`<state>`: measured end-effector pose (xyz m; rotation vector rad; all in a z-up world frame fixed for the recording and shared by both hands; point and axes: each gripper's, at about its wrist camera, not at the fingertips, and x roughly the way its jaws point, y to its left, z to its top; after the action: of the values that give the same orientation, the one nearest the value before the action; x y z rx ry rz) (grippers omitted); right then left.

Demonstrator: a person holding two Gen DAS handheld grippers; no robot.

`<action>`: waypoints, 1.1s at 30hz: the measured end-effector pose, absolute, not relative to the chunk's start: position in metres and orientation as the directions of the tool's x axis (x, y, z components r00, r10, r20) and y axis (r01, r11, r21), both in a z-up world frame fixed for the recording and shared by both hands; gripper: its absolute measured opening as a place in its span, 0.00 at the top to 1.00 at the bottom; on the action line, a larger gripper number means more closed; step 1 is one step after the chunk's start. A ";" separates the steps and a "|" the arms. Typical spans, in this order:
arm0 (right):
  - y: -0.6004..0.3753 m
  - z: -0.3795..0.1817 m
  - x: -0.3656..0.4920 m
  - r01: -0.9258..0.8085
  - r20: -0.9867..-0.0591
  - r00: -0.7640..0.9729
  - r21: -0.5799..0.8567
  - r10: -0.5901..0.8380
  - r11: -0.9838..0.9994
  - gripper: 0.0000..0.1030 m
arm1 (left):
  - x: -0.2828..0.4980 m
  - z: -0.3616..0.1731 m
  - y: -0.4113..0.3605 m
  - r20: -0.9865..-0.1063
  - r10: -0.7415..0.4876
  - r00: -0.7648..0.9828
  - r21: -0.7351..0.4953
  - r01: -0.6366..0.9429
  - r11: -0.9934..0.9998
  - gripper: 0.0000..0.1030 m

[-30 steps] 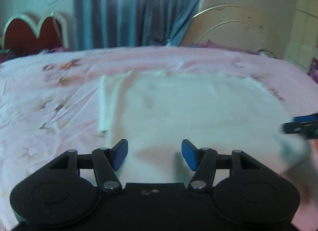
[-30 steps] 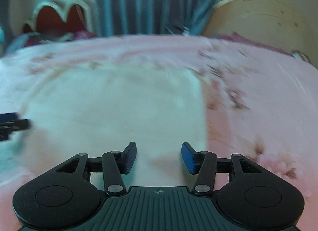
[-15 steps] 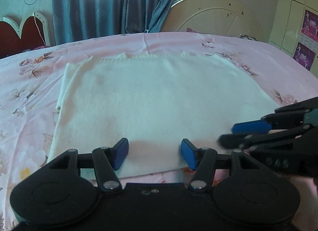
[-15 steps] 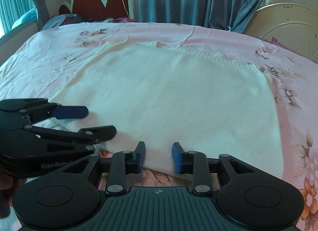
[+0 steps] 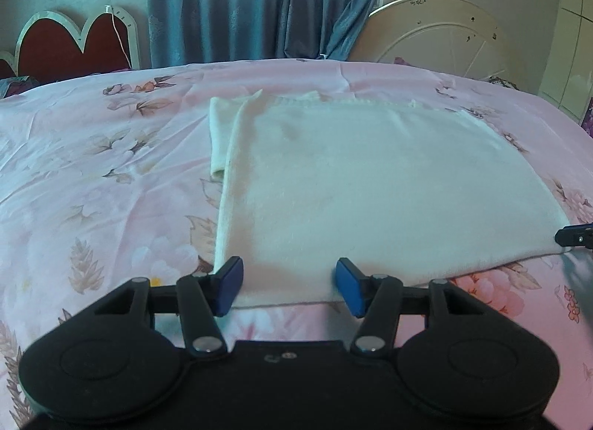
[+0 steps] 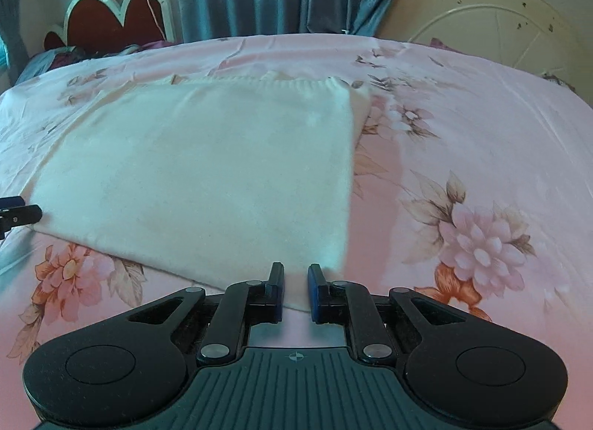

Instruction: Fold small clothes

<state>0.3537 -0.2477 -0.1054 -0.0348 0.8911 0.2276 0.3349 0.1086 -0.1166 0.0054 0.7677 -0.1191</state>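
A cream knit garment [image 5: 370, 185] lies flat and folded into a rectangle on the pink floral bedsheet [image 5: 92, 170]; a folded sleeve edge shows along its far left side. My left gripper [image 5: 289, 287] is open, its blue pads straddling the garment's near left hem. In the right wrist view the garment [image 6: 207, 170] fills the left half. My right gripper [image 6: 295, 291] has its jaws nearly closed on the garment's near right corner, cloth between the pads. Each gripper's tip shows at the edge of the other's view.
A red heart-shaped headboard [image 5: 74, 45] stands at the far left, blue curtains [image 5: 259, 4] hang behind the bed, and a round cream metal bedframe [image 5: 444, 37] leans at the far right. The bedsheet [image 6: 481, 170] stretches right of the garment.
Both grippers moved apart from the garment's middle to its near corners. The right gripper's jaws narrowed further around the hem. The left stayed open.
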 end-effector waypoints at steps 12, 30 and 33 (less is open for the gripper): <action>-0.262 -0.109 0.353 -0.163 -0.784 0.602 0.066 0.152 0.984 0.88 | 0.334 -0.118 0.112 -0.701 -0.095 0.707 -0.040 0.093 0.995 0.48; -0.243 -0.067 0.314 -0.214 -0.689 0.666 0.191 0.286 0.958 0.88 | 0.294 -0.117 0.154 -0.659 -0.225 0.717 -0.471 -0.160 0.868 0.82; -0.233 -0.066 0.314 -0.215 -0.673 0.675 0.213 0.303 0.953 0.88 | 0.295 -0.133 0.160 -0.629 -0.248 0.736 -0.592 -0.248 0.767 0.78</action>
<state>0.3141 -0.2331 -0.0658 0.1200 0.7774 0.2919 0.2953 0.1603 -0.1326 -0.7150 0.7600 -0.0005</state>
